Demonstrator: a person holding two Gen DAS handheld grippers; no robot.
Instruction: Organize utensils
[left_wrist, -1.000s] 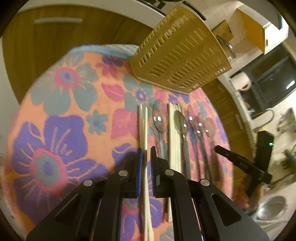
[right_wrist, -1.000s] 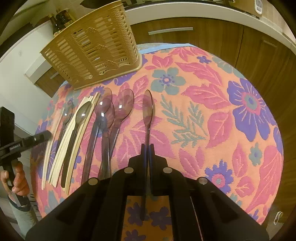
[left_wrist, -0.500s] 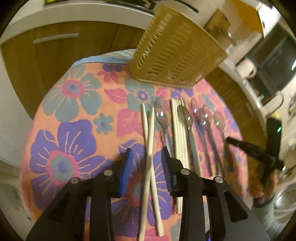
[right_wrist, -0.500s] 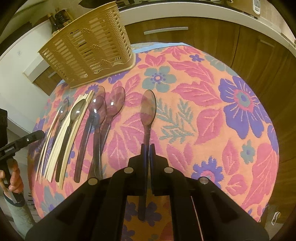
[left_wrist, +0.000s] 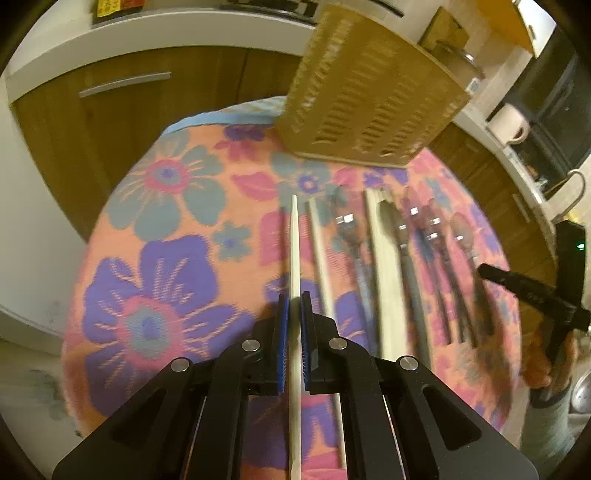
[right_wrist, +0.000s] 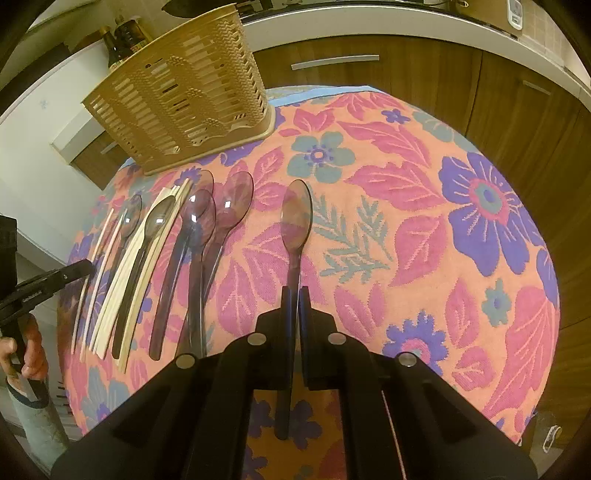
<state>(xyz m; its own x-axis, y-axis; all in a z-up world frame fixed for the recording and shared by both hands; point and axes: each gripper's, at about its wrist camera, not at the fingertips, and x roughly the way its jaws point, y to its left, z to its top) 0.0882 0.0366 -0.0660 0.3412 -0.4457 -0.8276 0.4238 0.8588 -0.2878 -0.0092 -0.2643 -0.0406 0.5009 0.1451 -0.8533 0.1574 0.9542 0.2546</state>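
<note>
My left gripper (left_wrist: 294, 312) is shut on a white chopstick (left_wrist: 294, 243) and holds it above the floral cloth. A second white chopstick (left_wrist: 321, 254) lies just right of it. Right of that lie several clear spoons (left_wrist: 351, 236) and a bundle of cream chopsticks (left_wrist: 382, 266). My right gripper (right_wrist: 294, 295) is shut on the handle of a clear purple spoon (right_wrist: 296, 218), lifted, bowl pointing away. In the right wrist view the other spoons (right_wrist: 201, 221) and chopsticks (right_wrist: 122, 280) lie in a row at the left. The tan slotted utensil basket (left_wrist: 365, 99) stands at the cloth's far edge, also in the right wrist view (right_wrist: 177, 92).
The floral cloth (right_wrist: 424, 221) covers a round table. Wooden cabinets (right_wrist: 406, 74) stand behind it. The right gripper shows at the right in the left wrist view (left_wrist: 532, 291); the left gripper shows at the left in the right wrist view (right_wrist: 40, 284).
My left gripper opened around the two white chopsticks, then shut on the left one and raised it. My right gripper lifted the purple spoon slightly and drew back.
</note>
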